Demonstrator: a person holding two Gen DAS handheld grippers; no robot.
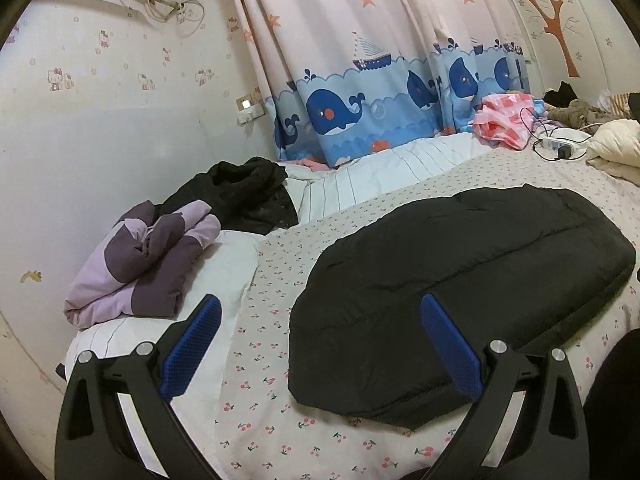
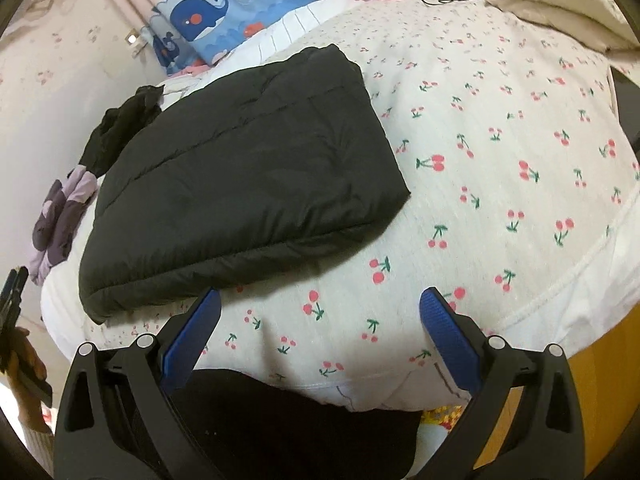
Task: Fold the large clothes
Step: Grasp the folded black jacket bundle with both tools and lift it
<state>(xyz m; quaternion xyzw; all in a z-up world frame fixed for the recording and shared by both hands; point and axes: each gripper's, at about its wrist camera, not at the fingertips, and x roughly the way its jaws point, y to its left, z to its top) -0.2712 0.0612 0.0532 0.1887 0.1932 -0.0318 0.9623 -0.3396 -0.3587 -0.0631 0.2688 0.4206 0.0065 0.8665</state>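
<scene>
A black padded jacket [image 1: 460,280] lies folded into a flat block on the cherry-print bed sheet [image 1: 264,380]. It also shows in the right wrist view [image 2: 244,184]. My left gripper [image 1: 320,344] is open and empty, hovering at the jacket's near left edge. My right gripper [image 2: 320,332] is open and empty, above the sheet [image 2: 500,160] just in front of the jacket's near edge.
A folded purple jacket [image 1: 140,264] and a crumpled black garment [image 1: 240,196] lie at the bed's left side by the wall. A pink bag [image 1: 504,120], a power strip with cables [image 1: 560,144] and a cream duvet [image 1: 616,144] lie at the far right. A whale-print curtain [image 1: 360,100] hangs behind.
</scene>
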